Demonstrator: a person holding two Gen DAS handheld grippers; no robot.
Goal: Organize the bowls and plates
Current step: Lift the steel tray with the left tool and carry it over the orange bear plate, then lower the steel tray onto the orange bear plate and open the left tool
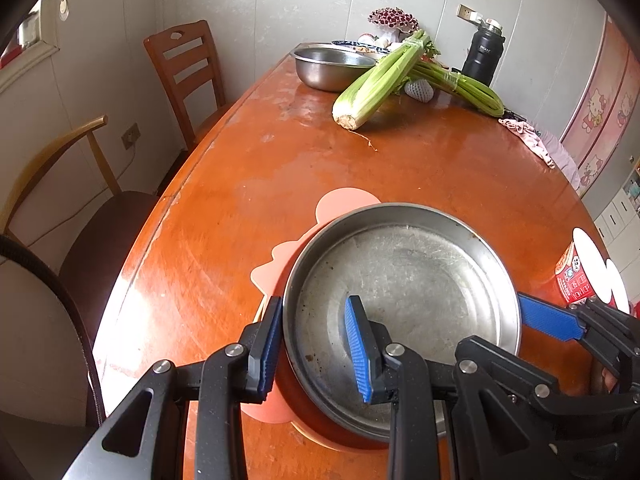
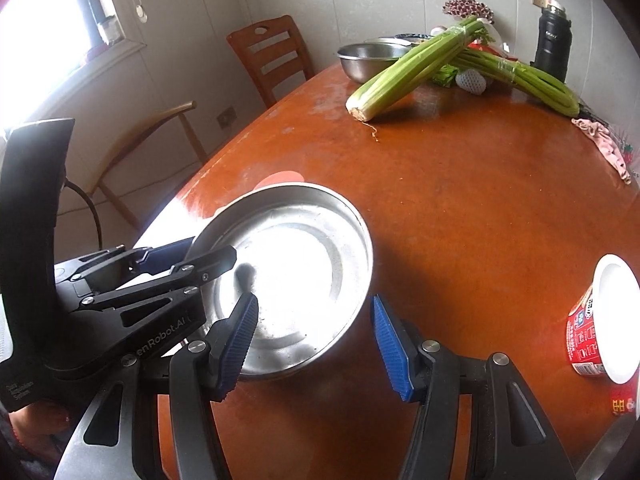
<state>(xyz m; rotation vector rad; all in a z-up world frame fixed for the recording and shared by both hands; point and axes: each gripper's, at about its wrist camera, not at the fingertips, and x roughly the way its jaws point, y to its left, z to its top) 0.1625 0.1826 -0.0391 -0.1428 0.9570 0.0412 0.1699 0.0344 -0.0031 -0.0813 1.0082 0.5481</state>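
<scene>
Gripping the near left rim of the steel plate (image 1: 404,304), the left hand-held gripper (image 1: 316,344) has one blue pad outside the wall and one inside the dish, clamped on the thin metal. The plate sits at the near edge of the bench (image 1: 248,184), on top of a pink mat (image 1: 276,268) and what looks like a reddish dish underneath. The right hand-held gripper (image 2: 316,344) has its jaws parted around the near right rim, one pad over the inside and one outside; its pads appear clear of the metal, so I judge it open and not yet gripping.

The main risk is a one-sided hold. A thin, smooth rim pinched at one spot could pivot between the pads if the plate is lifted, tipping its far edge down and sliding it out. If the right jaws close off-centre, they could shove the plate sideways against the left grip.

The stack sits close to the bench's near edge, so a slip could send the plate to the floor. The mat could also drag along and shift.

Further right, a red paper cup (image 2: 592,332) lies on its side; a wide swing of the right hand-held gripper could knock it. The celery (image 1: 380,84) and steel bowl (image 1: 332,68) at the far end are well apart and in no danger.
</scene>
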